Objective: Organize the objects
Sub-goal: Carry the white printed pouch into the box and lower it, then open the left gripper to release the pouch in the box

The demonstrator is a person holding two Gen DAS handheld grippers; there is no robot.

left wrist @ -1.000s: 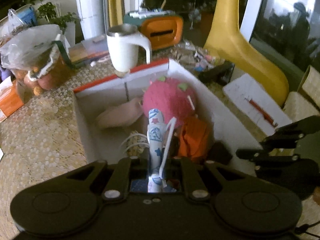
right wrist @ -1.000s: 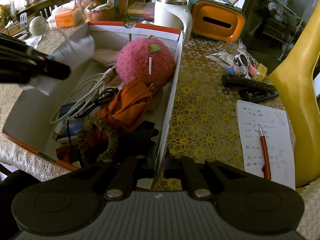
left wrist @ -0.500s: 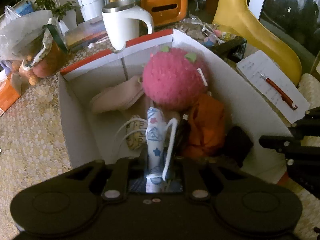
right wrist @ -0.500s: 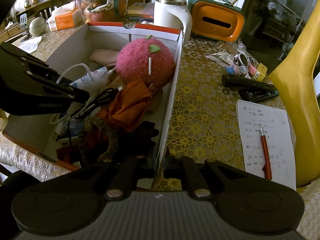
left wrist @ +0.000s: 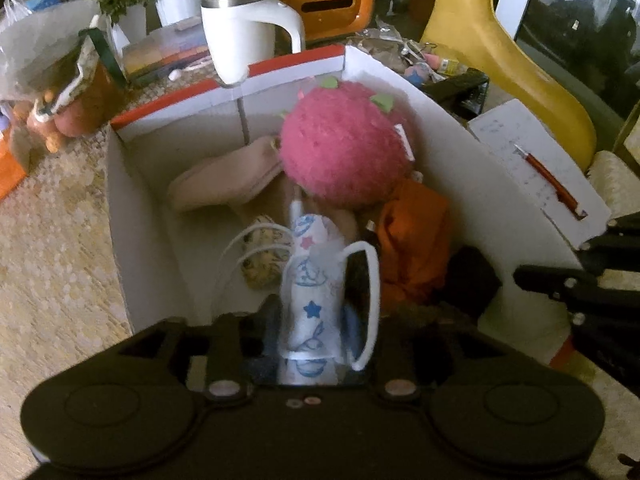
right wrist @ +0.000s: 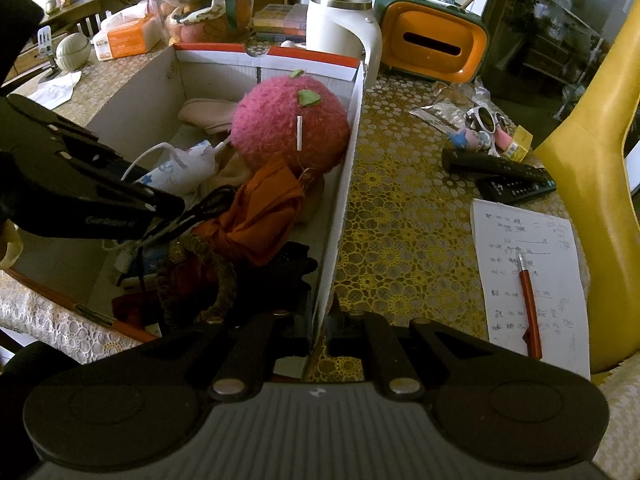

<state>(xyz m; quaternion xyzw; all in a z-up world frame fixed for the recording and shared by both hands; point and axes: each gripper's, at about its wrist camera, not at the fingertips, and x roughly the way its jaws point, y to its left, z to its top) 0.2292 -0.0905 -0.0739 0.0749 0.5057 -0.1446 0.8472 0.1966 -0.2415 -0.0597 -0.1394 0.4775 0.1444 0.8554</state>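
Left gripper (left wrist: 310, 320): I have the jaws parted and just opening round the white star-printed cloth pouch with white cord (left wrist: 310, 296); pads look clear of it, so I count it released.
Pouch, location: inside the white cardboard box with red-edged rim (left wrist: 128, 208), leaning on the clutter just in front of the pink fuzzy strawberry plush (left wrist: 344, 144), beside the orange cloth bundle (left wrist: 412, 236).
Beige soft pouch (left wrist: 224, 180): lies at the box's far end, left of the plush.
Step in hand: letting the pouch settle. My advice: widen fully, check the cord loop is off the fingers, then lift straight out.
Right gripper (right wrist: 320, 320): jaws pressed together on the box's right wall (right wrist: 344, 184), steadying it; I would keep that pinch.
Outside, right: red pen (right wrist: 530, 308) on a written note sheet (right wrist: 560, 280), not yet sorted.
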